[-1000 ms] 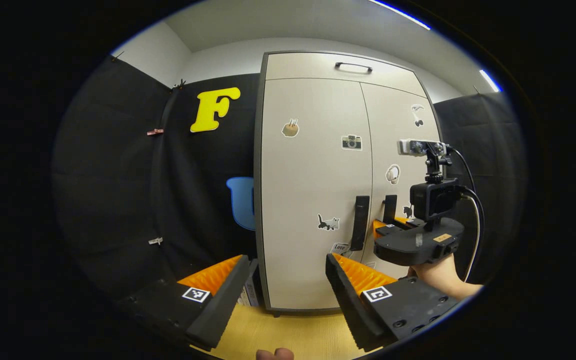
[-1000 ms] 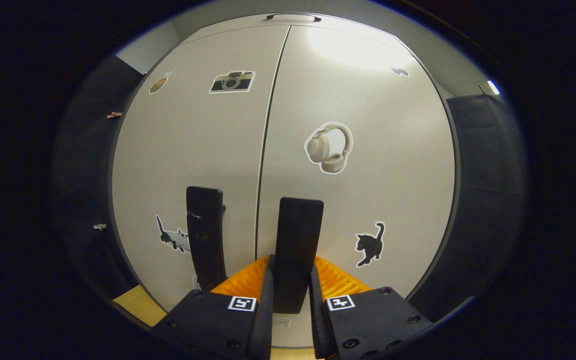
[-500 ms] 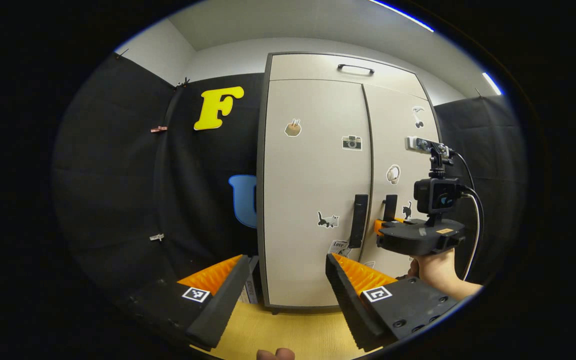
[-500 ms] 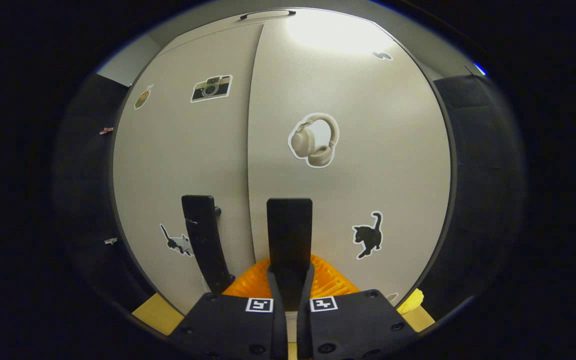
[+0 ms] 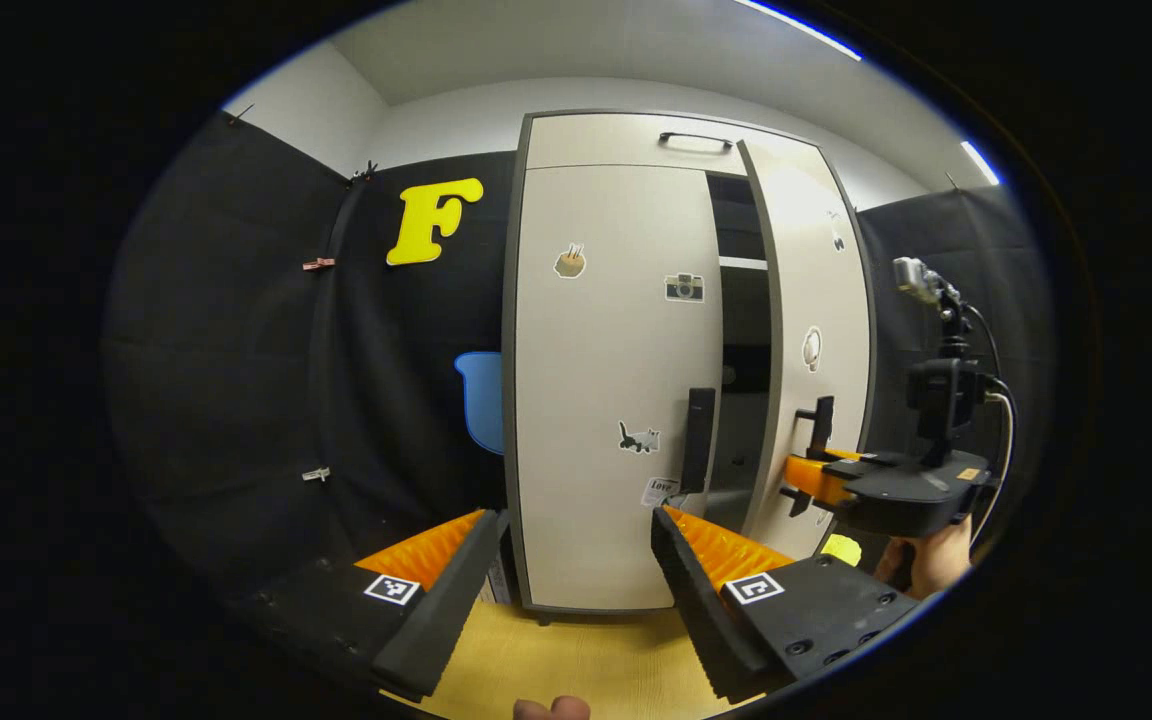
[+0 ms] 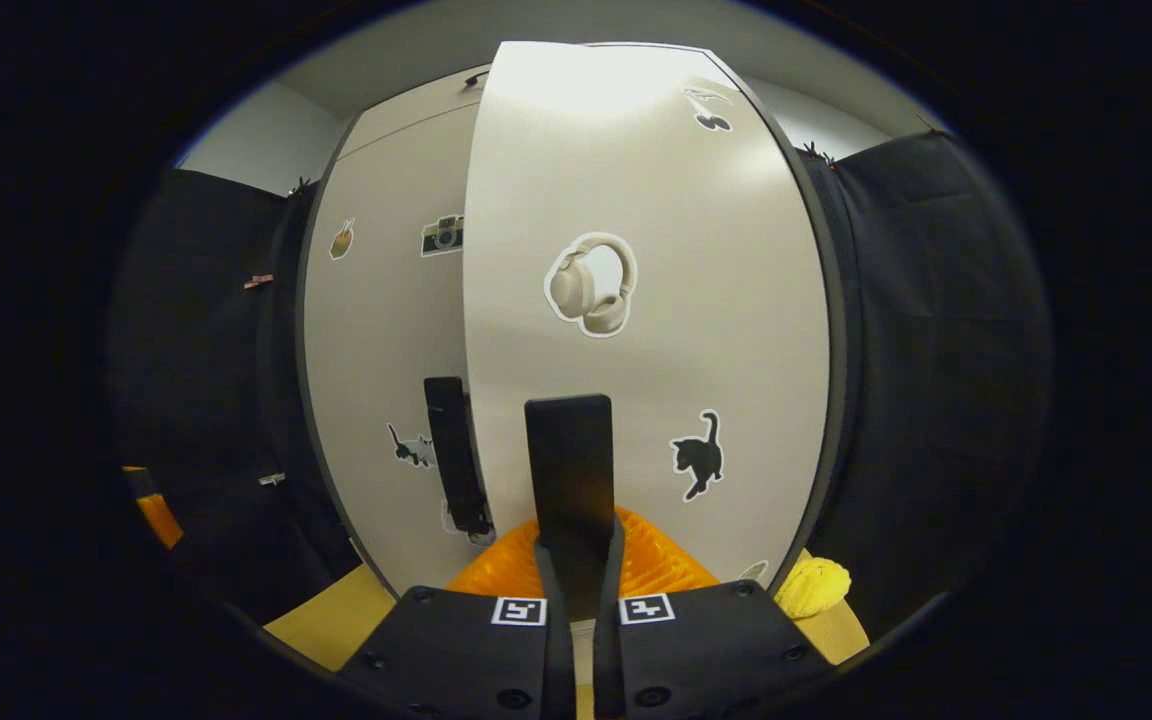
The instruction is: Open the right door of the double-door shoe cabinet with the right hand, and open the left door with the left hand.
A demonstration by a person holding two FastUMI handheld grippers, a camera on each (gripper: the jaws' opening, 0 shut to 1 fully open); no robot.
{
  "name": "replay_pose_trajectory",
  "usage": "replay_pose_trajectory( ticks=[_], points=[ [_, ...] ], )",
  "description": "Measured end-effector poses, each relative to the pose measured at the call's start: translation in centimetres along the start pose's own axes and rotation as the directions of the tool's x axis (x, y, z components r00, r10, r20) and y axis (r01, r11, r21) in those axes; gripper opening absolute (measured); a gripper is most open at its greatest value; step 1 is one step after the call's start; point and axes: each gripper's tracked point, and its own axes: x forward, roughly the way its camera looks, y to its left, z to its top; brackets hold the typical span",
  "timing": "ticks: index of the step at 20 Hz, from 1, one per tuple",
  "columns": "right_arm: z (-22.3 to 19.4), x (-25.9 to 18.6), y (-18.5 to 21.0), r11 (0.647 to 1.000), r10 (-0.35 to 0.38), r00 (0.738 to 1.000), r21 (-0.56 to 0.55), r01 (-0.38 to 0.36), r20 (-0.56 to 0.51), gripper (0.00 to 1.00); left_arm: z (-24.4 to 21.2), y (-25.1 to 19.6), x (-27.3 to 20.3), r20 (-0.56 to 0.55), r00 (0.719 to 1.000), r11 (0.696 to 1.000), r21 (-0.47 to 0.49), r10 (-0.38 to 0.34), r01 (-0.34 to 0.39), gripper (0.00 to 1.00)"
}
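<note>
We've got the right tool [image 6: 576,560] pinching the right door's handle [image 6: 568,470], both fingers pressed on the upright bar, and the right door [image 6: 656,300] is swung partway out w/ a dark gap [image 5: 741,340] beside the left door [image 5: 606,380]. Through the gap a shelf edge shows inside the cabinet [image 5: 626,140]. In the left gripper view the right tool [image 5: 816,478] sits at the far right, a hand [image 5: 936,565] under it, gripping the handle [image 5: 821,430] on the open door [image 5: 806,330]. The left tool [image 5: 566,570] is spread wide, holding nothing, well short of the cabinet. The relation that counts for us next: the left door's handle [image 5: 698,440] lies ahead and a bit right of the left tool's centre line, above its fingertips, its long axis vertical; the left hand is the nearer one and the only free one. So we judge the left tool must go forward and slightly right, fingers either side of the bar. A small yellow item [image 6: 811,588] lies on the floor by the right door's foot. Vs 1 s ago: both doors were flush shut then; since, the right door has swung out, the right tool has drawn back rightward w/ it. Left tool approx the same, spread as before.
</note>
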Motion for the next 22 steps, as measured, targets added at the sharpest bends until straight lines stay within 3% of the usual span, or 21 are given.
replay_pose_trajectory(
  ticks=[12,22],
  points=[
    [0.4,-3.0,-2.7,0.999,0.03,0.999,0.017,-0.031,0.019,0.11,0.3,-4.9,-0.2,0.006,1.0,1.0,0.002,-0.01,0.01,0.95],
    [0.8,-4.3,-6.1,0.998,-0.066,0.997,-0.016,0.067,0.031,0.1,0.7,-9.1,0.4,0.01,0.998,0.998,0.013,-0.068,0.068,0.95]
  ],
)
